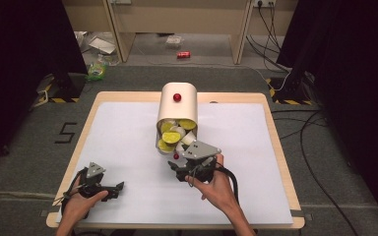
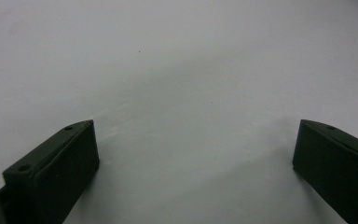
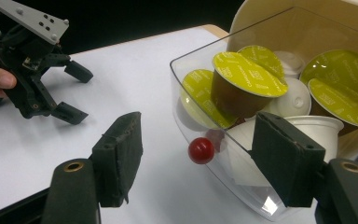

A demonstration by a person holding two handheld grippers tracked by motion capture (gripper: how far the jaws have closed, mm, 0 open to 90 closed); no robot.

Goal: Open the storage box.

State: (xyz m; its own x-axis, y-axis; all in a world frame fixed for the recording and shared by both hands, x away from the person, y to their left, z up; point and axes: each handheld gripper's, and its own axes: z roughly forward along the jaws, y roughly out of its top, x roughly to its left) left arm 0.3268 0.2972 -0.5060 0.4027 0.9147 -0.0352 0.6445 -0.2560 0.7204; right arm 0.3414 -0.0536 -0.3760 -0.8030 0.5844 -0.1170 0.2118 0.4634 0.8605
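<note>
The high view is evenly lit from above: the white sheet covering the wooden table [image 1: 128, 142] is bright and nearly shadowless, while both far corners of the room drop into black. The picture is soft, with fine detail smeared.

In the left gripper view the same white sheet [image 2: 177, 70] looks dull grey, brighter at centre and dimmer toward the edges. The two black jaws are dark and slightly blurred, each casting a soft shadow.

The right gripper view is sharper. Glare glints along the near lower edge of the clear plastic drawer [image 3: 242, 196] and on the small red round knob [image 3: 201, 150]. The near jaws are out of focus, and the far left background is black.
</note>
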